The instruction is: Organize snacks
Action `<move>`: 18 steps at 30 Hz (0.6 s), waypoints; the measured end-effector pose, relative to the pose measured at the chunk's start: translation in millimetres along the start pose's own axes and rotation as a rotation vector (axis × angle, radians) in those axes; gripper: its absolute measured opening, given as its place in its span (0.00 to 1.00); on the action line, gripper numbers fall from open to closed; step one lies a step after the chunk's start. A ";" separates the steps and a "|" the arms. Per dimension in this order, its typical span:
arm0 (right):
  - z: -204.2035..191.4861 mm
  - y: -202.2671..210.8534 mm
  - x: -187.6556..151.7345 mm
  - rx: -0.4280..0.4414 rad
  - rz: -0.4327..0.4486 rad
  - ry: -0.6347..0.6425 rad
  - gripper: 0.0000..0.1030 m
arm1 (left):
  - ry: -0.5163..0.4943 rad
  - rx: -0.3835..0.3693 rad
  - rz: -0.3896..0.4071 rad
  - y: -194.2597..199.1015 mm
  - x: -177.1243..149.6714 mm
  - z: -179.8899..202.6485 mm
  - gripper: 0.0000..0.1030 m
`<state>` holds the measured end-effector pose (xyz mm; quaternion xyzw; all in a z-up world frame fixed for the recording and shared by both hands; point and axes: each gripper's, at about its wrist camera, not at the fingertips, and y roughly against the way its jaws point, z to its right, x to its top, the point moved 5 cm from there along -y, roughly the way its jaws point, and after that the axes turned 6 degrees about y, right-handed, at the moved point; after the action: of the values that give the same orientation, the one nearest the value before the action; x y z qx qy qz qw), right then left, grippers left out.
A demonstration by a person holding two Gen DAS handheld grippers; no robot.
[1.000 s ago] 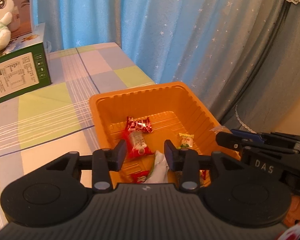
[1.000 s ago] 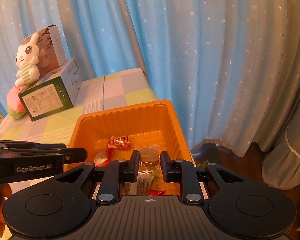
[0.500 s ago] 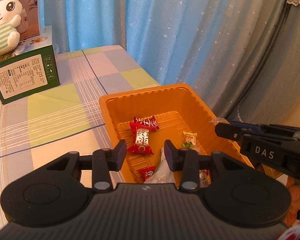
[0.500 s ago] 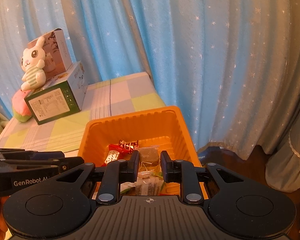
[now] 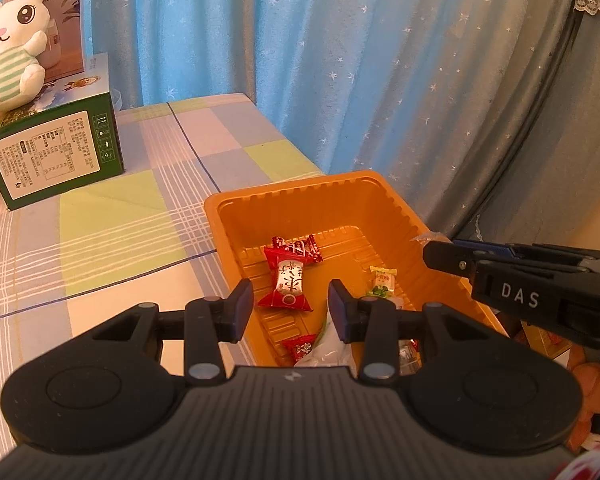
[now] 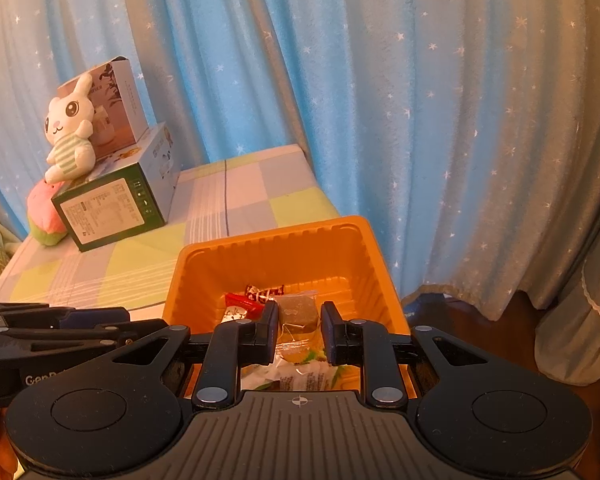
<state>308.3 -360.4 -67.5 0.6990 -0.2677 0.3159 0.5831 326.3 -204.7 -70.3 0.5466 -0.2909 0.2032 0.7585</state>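
Observation:
An orange plastic tray (image 5: 236, 224) sits at the table's right edge and holds several wrapped snacks: a red-and-white candy (image 5: 287, 282), a dark red candy (image 5: 298, 246) and a green-yellow candy (image 5: 381, 280). My left gripper (image 5: 291, 310) is open and empty above the tray's near left wall. My right gripper (image 6: 299, 330) hangs over the tray (image 6: 340, 252), its jaws around a clear-wrapped brown snack (image 6: 298, 312). From the left wrist view the right gripper (image 5: 436, 252) shows clear wrapper at its tips.
A green and white carton (image 5: 56, 148) with a white plush rabbit (image 5: 12, 44) on top stands at the table's back left. A pink and green plush (image 6: 46, 216) lies beside it. Blue starred curtains hang behind. The checked tablecloth (image 5: 112, 216) ends just right of the tray.
Both grippers have drawn back and up from the tray, so it sits lower and farther in both views. The right gripper still holds the brown snack.

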 end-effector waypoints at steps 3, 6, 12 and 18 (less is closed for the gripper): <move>-1.1 -3.5 2.3 0.006 0.000 -0.005 0.23 | 0.002 0.003 0.001 1.5 -1.0 -3.1 0.36; -1.5 -6.9 5.7 0.043 0.014 -0.021 0.23 | 0.009 0.008 0.001 2.6 -2.5 -7.0 0.36; 6.7 -14.6 8.8 0.104 0.005 -0.101 0.59 | 0.028 0.018 0.004 10.3 -8.3 -15.4 0.40; 16.9 -4.3 -2.7 0.058 -0.012 -0.127 0.61 | 0.048 0.024 0.006 20.2 -16.1 -24.1 0.49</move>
<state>311.9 -376.3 -74.3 0.7360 -0.2905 0.2749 0.5462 306.9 -175.2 -72.2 0.5499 -0.2720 0.2221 0.7578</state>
